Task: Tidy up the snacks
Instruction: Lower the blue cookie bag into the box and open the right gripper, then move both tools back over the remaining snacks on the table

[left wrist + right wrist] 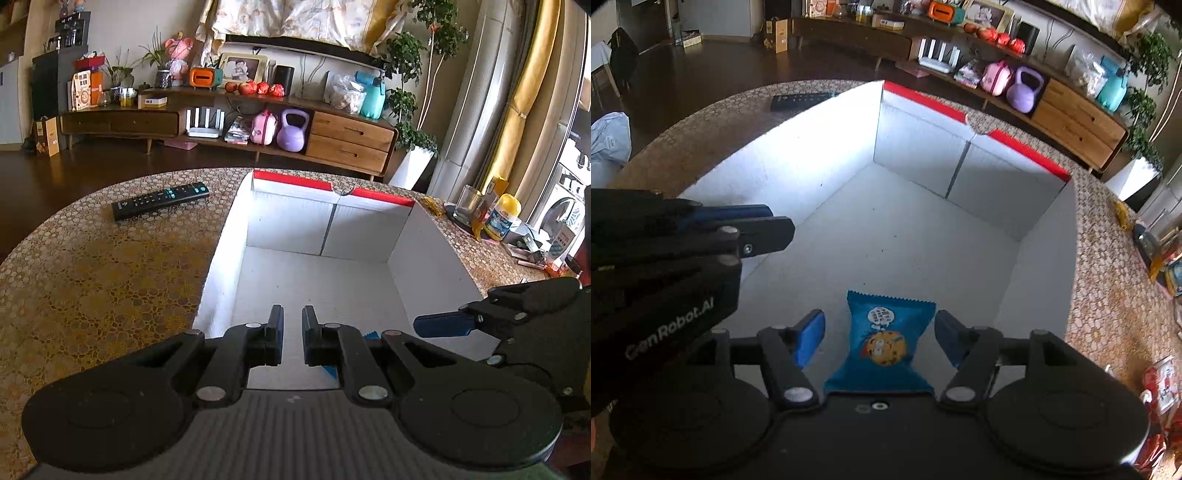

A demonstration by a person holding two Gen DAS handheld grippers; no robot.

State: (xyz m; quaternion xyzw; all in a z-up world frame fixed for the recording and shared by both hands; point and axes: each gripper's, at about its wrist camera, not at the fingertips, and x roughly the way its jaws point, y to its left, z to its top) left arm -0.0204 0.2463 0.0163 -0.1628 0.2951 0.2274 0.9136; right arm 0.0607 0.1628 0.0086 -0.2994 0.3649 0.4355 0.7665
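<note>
A blue cookie packet (pixel 882 343) lies flat on the floor of a white cardboard box (pixel 960 177) with a red top edge. My right gripper (pixel 879 326) is open and straddles the packet, its blue pads (pixel 812 332) standing clear on both sides. My left gripper (pixel 292 317) is shut with nothing in it and hovers over the near part of the box (pixel 288 221). In the right wrist view the left gripper (pixel 781 221) reaches in from the left, above the box floor. One blue pad (pixel 439 325) of the right gripper shows at the right of the left wrist view.
The box sits on a round table with a gold patterned cloth (pixel 92 277). A black remote (pixel 160 199) lies to the left of the box. A glass and a yellow-capped bottle (pixel 502 218) stand at the right, and red packets (pixel 1160 384) lie near the right edge.
</note>
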